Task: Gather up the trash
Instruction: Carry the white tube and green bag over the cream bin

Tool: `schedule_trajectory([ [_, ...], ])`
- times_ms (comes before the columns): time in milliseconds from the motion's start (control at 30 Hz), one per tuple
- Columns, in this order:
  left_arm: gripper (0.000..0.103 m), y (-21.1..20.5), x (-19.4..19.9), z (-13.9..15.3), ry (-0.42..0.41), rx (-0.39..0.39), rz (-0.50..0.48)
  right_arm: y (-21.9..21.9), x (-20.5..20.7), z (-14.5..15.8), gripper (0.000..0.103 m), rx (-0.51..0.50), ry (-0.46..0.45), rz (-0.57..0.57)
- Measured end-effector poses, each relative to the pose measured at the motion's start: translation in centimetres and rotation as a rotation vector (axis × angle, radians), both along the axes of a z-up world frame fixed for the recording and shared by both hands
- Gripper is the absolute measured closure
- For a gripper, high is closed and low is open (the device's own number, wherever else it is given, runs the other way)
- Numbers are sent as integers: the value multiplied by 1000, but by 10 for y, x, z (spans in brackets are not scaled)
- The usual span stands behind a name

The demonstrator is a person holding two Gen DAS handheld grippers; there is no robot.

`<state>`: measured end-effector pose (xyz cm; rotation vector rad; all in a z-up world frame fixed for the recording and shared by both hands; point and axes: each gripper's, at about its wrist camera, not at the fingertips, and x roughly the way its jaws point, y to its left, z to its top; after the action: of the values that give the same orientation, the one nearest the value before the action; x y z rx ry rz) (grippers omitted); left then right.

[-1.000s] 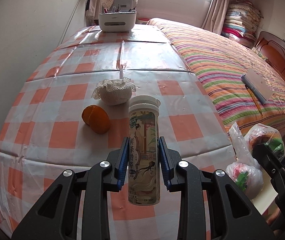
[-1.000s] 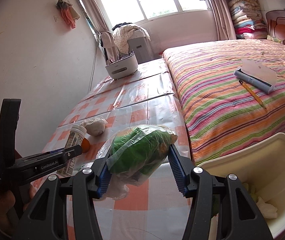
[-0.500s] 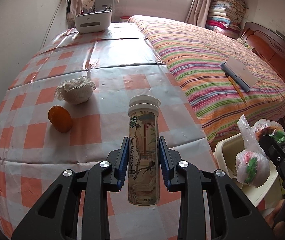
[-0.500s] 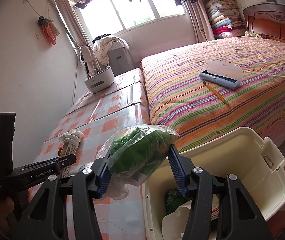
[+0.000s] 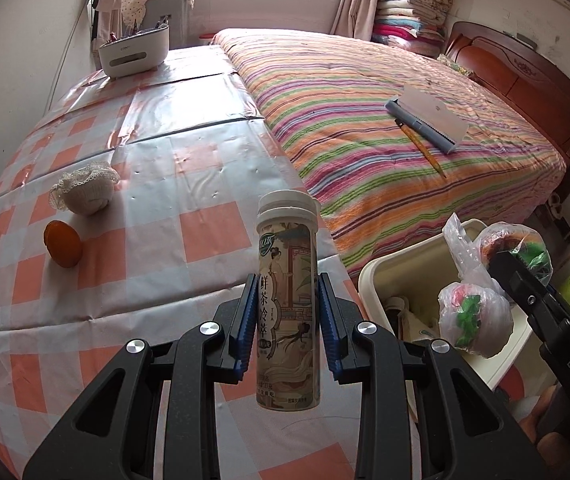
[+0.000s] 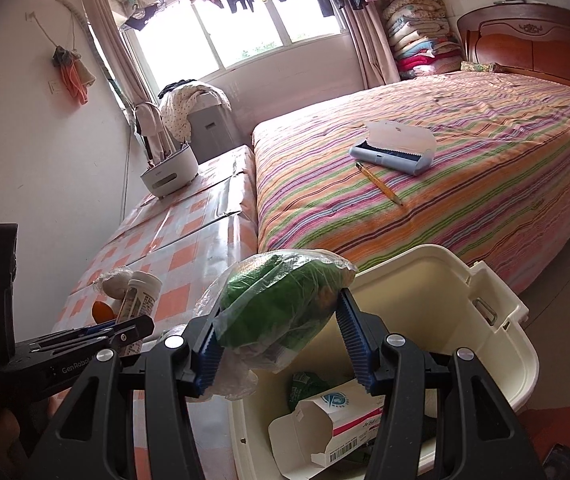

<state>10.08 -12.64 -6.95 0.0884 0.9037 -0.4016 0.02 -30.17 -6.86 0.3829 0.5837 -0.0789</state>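
My left gripper is shut on a tall tea bottle with a white cap, held upright above the checked tablecloth's front edge. To its right stands a cream plastic bin beside the table. My right gripper is shut on a clear plastic bag with green contents, hanging over the bin's left rim. Inside the bin lie a torn white carton and a green wrapper. The bag and the right gripper's arm also show at the right of the left wrist view.
On the table lie an orange and a lace-edged white bundle; a white desk organizer stands at the far end. The striped bed carries a blue-grey case and a pencil.
Both grippers have swung to the right, away from the table's middle. The bin has come into view under the bag and beside the bottle. Both grips are unchanged.
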Motion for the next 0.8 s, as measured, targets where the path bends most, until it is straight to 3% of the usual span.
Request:
schedule_trajectory([
  [800,75,-43,-22,11,-16,-35,-83,-34,-25,-5,49,-7,21,-107],
])
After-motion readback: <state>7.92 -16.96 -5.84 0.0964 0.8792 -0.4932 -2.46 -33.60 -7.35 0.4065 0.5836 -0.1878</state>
